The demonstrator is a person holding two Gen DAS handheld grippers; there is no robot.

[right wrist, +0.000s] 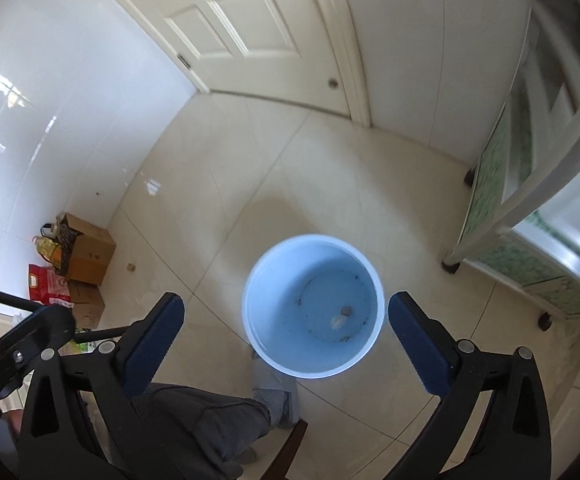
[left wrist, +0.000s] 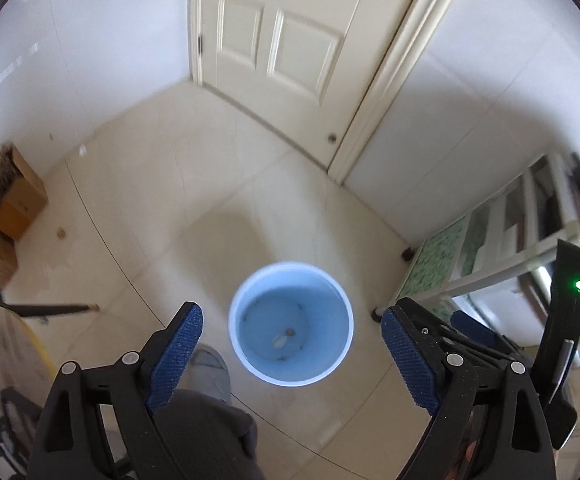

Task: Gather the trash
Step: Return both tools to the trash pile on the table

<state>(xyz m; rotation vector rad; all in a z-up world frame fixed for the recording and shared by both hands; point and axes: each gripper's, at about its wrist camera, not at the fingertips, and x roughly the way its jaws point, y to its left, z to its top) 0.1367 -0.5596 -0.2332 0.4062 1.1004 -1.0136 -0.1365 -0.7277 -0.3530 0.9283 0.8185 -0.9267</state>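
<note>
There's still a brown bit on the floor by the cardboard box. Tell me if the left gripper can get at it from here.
Probably yes. The left gripper is open and holds nothing, and the brown bit lies on bare floor tile, apart from the cardboard box. It is some way off, so reaching over comes first.

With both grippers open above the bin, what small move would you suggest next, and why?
Probably swing the left gripper toward the small brown scrap on the floor near the box. Both it and the right gripper hang open and hold nothing, the bin holds only two small bits, and that scrap is the only loose trash in view.
</note>
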